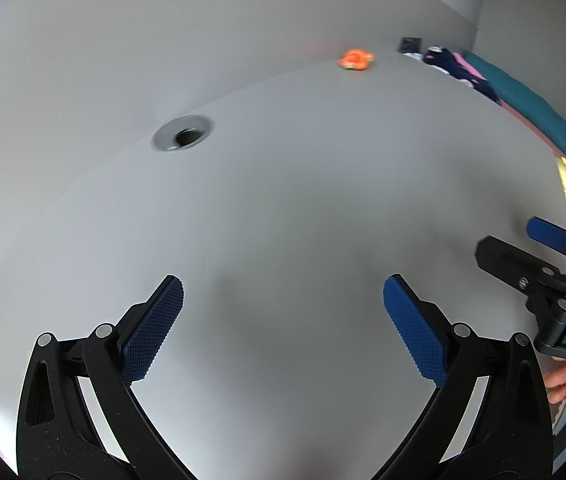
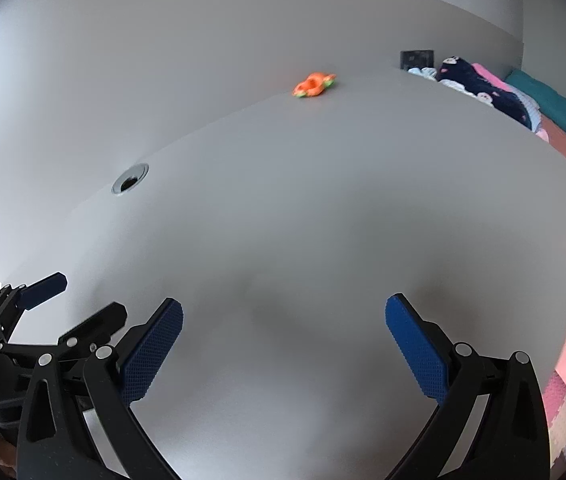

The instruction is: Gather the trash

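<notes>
Lying far off — orange wrapper [image 1: 356,59], bare desk [image 1: 283,208] between

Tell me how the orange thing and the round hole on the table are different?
The orange thing is bright, lumpy and sits on top of the table, far back by the wall. The round hole is dark, ringed in grey metal, sunk into the table and further left. Both lie near the table's back edge, away from the open fingers.

Orange trash [image 1: 356,59], grey table [image 1: 283,200], blue fingers [image 1: 155,328].
</notes>
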